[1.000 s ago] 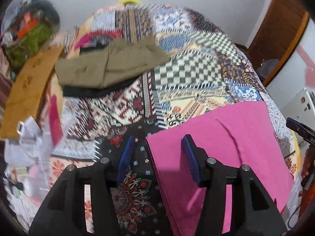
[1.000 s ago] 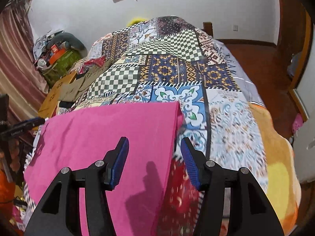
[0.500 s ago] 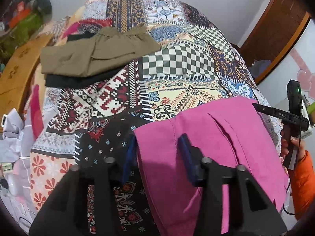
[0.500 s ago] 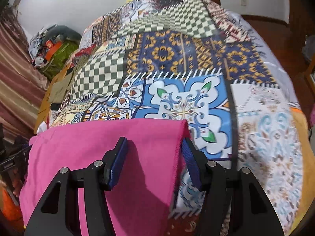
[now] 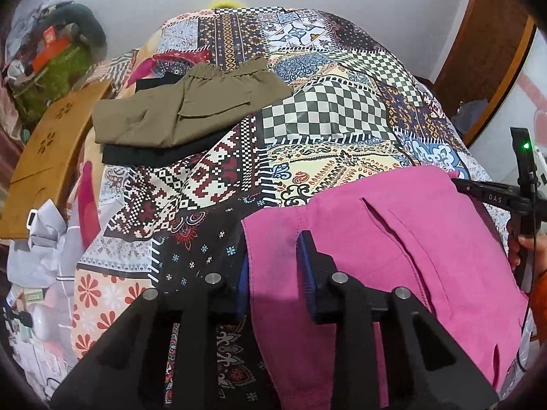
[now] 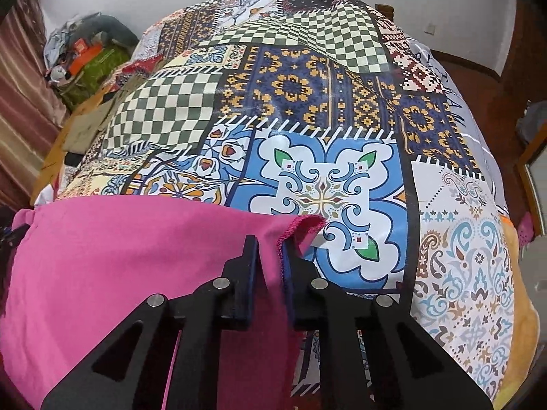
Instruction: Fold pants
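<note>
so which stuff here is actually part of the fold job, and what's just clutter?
In the job:
- pink pants
- left gripper, jaws closing on them
- right gripper, likewise

Lying about:
- olive pants
- black garment
- wooden board
- patchwork bedspread

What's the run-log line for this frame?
phase: grasp | left gripper: closing on pink pants corner | right gripper: closing on opposite corner | bedspread: pants flat

A: How is the left gripper [image 5: 275, 266]?
B: Angled steeply down, jaws closing, cloth between them.
A: The right gripper [image 6: 270, 256]?
B: Tilted down likewise, jaws closing, pinching a cloth corner.
</note>
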Motion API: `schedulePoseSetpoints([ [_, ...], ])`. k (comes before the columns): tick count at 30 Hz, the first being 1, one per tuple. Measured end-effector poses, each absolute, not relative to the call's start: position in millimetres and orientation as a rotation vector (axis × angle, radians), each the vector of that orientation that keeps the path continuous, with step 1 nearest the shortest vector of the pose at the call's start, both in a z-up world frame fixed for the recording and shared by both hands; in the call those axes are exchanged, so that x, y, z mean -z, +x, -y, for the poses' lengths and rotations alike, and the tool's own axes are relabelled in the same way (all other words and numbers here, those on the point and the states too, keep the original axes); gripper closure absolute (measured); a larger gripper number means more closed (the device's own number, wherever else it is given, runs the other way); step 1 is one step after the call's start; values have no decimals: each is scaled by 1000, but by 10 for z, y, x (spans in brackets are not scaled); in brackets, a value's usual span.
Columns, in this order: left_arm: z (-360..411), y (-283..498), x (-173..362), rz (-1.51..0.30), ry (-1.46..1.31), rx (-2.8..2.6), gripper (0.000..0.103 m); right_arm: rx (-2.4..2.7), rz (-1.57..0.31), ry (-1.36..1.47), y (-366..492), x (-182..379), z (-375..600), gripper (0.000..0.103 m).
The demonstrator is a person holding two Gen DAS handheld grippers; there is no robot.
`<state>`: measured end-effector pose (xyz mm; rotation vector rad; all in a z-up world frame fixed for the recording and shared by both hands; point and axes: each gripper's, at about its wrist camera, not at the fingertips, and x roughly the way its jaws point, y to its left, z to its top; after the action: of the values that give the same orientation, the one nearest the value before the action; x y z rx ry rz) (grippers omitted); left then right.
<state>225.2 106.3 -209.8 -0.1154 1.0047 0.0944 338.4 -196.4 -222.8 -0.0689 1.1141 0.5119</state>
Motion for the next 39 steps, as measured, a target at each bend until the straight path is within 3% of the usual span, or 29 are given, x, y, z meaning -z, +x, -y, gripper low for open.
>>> schedulePoseSetpoints([
  [3, -1074, 2231, 2078, -1010, -104, -99, 66, -491, -1118, -103, 3390, 2212, 1925, 91],
  [9, -1325, 2139, 1922, -1021, -164, -139, 65, -460, -1074, -194, 3277, 1930, 1954, 88],
  [14, -1294, 2166, 1730, -997, -151, -115, 58, -518, -995, -169, 3041, 1561, 1979, 64],
  [16, -1213, 2210, 1678, -991, -155, -77, 44, -562, -982, -154, 2952, 1451, 1892, 59],
  [20, -1007, 2326, 1654, -1004, -166, 10, 36, -667, -962, -163, 2808, 1321, 1589, 42],
  [27, -734, 2558, 1946, -1116, -58, 60, 33, -824, -1059, -172, 2772, 1507, 996, 40],
  [31, -769, 2527, 2076, -1124, -47, 55, 22, -852, -1138, -228, 2729, 1748, 817, 40],
  [35, -764, 2442, 2066, -1111, -30, 48, 21, -872, -1133, -299, 2612, 1841, 839, 32],
  [39, -753, 2324, 2055, -1118, -37, 49, 21, -855, -1127, -309, 2465, 1855, 1015, 31],
])
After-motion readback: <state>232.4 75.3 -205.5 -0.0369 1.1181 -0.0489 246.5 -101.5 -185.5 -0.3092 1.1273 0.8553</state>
